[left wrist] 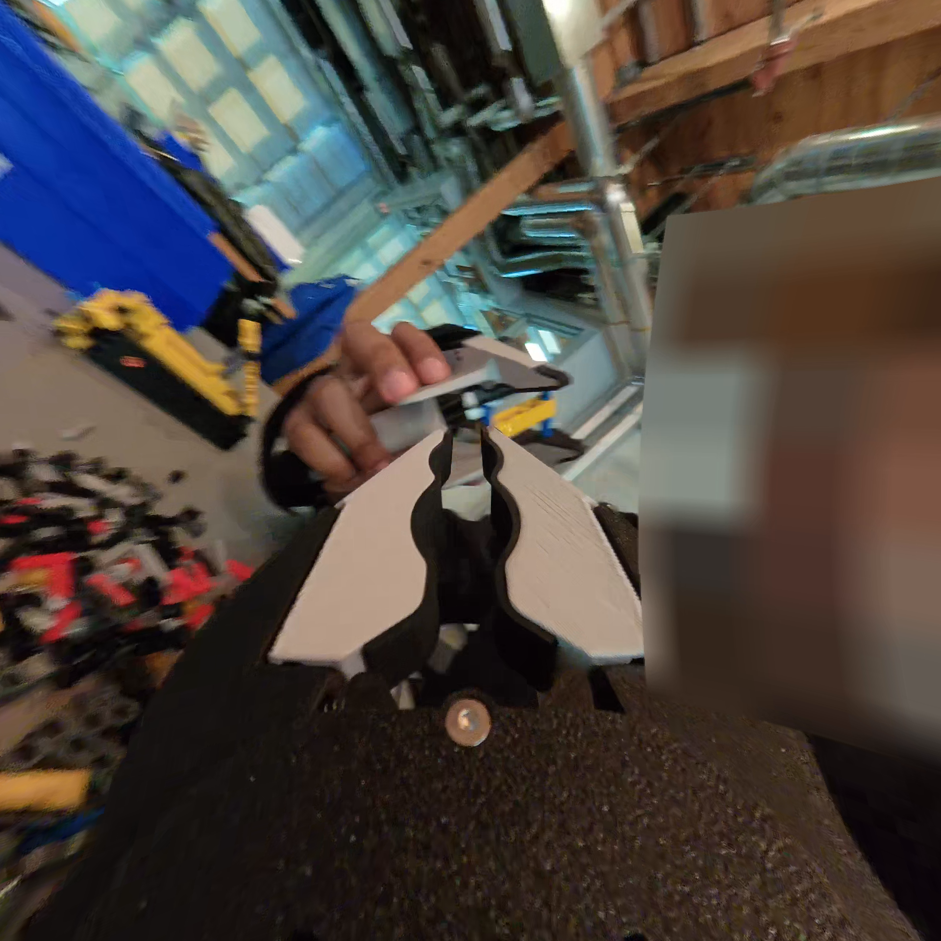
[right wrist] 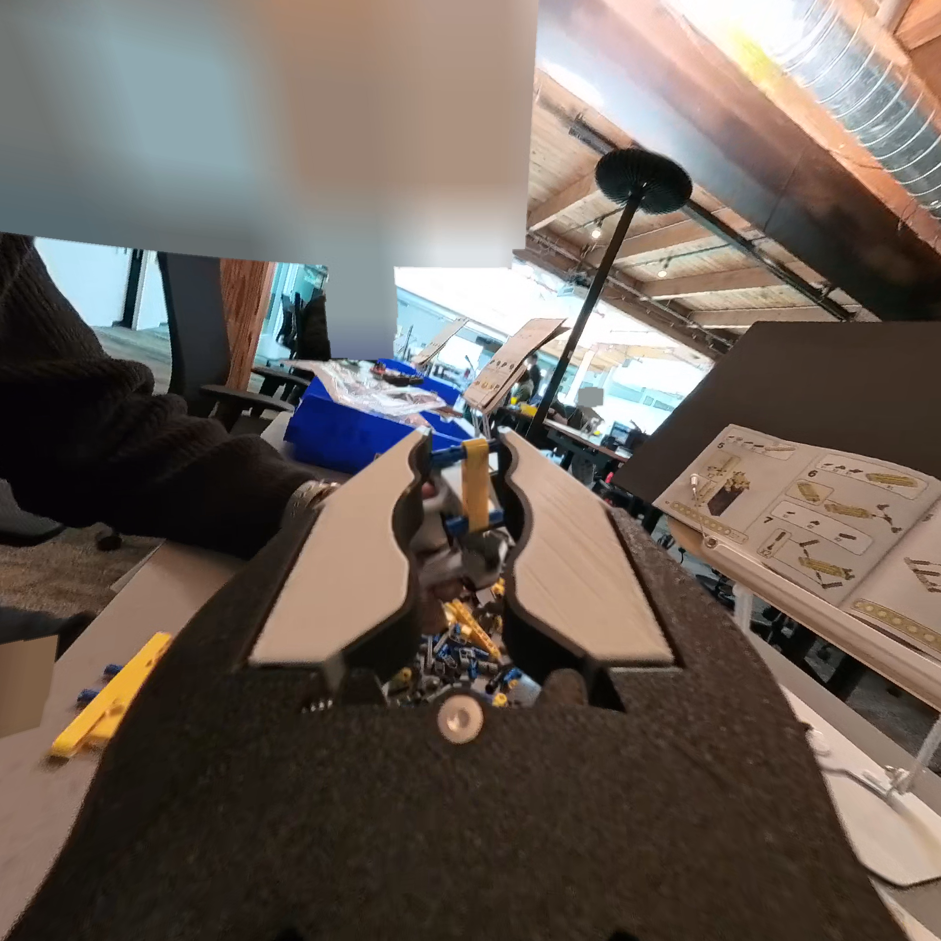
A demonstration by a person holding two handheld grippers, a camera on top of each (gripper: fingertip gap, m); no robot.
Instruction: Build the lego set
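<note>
Jaws of the right gripper (right wrist: 462, 443) are closed across a small yellow beam assembly (right wrist: 473, 486), a yellow bar with blue pins through each end; the blue pins are caught between the dark inner edges near the tips, so the piece is held upright and clear of the table. Jaws of the left gripper (left wrist: 467, 432) are drawn nearly together, with only a thin slit between the tips, and whether anything is pinched there cannot be told. Just ahead of the left tips the same yellow piece (left wrist: 524, 413) is seen held in the other gripper, with a hand (left wrist: 356, 402) wrapped round that gripper's handle. The two tools are brought tip to tip, seemingly so one part can be met by the other. A heap of loose building pieces (right wrist: 458, 657) lies on the table below. An open instruction booklet (right wrist: 794, 514) is propped on a stand to the right, within easy sight. A loose yellow beam (right wrist: 112, 695) rests on the table at the left.
</note>
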